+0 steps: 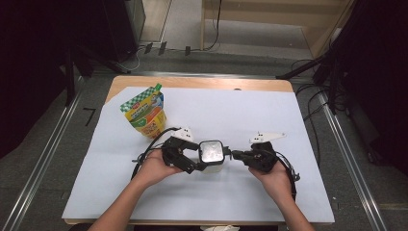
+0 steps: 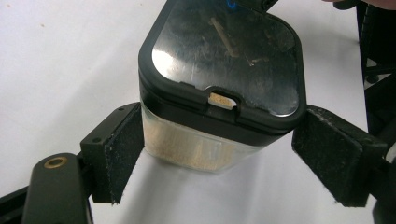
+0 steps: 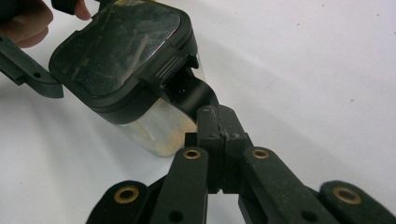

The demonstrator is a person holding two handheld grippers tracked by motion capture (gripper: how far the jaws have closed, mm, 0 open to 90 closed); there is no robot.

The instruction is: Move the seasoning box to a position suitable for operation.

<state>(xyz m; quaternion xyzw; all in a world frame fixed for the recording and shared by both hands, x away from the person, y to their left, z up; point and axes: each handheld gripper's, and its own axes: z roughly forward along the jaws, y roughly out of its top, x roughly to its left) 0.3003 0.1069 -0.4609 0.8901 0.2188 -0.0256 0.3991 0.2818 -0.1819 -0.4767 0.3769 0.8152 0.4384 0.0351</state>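
High view, lower middle: the jar stands upright on the white worktop, long axis vertical, its dark lid facing up. Left gripper spreads its fingers wide round the clear body, pads just beside it, seemingly not pressing. Right gripper is closed tight on the lid's black tab. Likely lid opening: best clamp the body first, then lift the tab steadily. A yellow-green pouch stands upper left

Container of clear plastic, glossy dusty lid; tongs pads perhaps rough felt.
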